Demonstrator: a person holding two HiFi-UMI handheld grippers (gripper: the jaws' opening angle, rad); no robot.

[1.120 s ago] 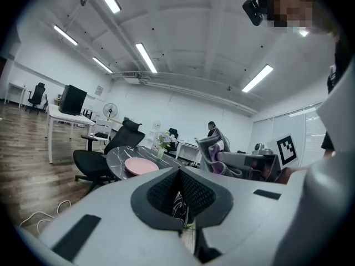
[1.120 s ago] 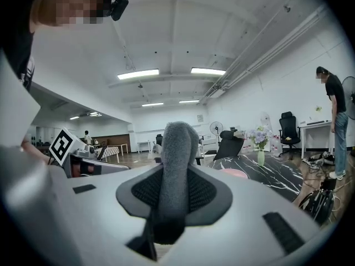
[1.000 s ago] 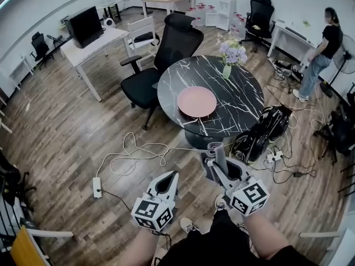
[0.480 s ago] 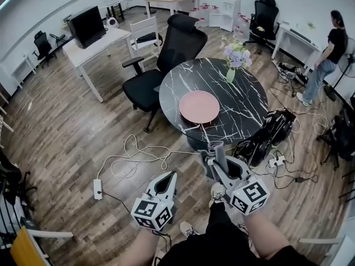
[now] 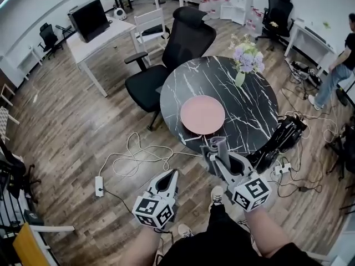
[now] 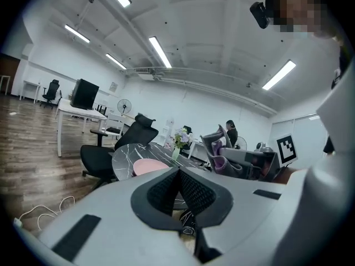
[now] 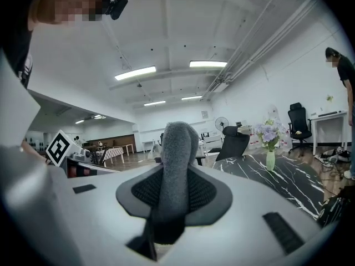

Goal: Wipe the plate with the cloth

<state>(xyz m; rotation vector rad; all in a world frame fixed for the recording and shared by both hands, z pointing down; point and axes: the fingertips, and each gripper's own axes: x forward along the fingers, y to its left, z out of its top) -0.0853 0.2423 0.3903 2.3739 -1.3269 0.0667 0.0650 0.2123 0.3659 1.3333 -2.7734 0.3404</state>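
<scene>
A pink plate (image 5: pixel 202 114) lies on the round black marble table (image 5: pixel 249 107), near its front edge; the left gripper view also catches the plate (image 6: pixel 148 166). My right gripper (image 5: pixel 215 148) is shut on a folded grey cloth (image 5: pixel 218 146) that sticks up between its pads, just short of the table's near edge. The grey cloth (image 7: pixel 177 154) fills the middle of the right gripper view. My left gripper (image 5: pixel 171 177) is shut with nothing in it, lower and to the left over the wooden floor, its pads (image 6: pixel 178 192) pressed together.
A vase of flowers (image 5: pixel 244 60) stands at the table's far side. A black office chair (image 5: pixel 166 60) sits at the table's left. White cables and a power strip (image 5: pixel 100 185) lie on the floor. A black bag (image 5: pixel 277 140) leans by the table's right. A person (image 5: pixel 339 60) stands far right.
Both grippers and the view have advanced toward the table; the plate looks larger and nearer. The right gripper still holds the cloth and the left stays shut.
</scene>
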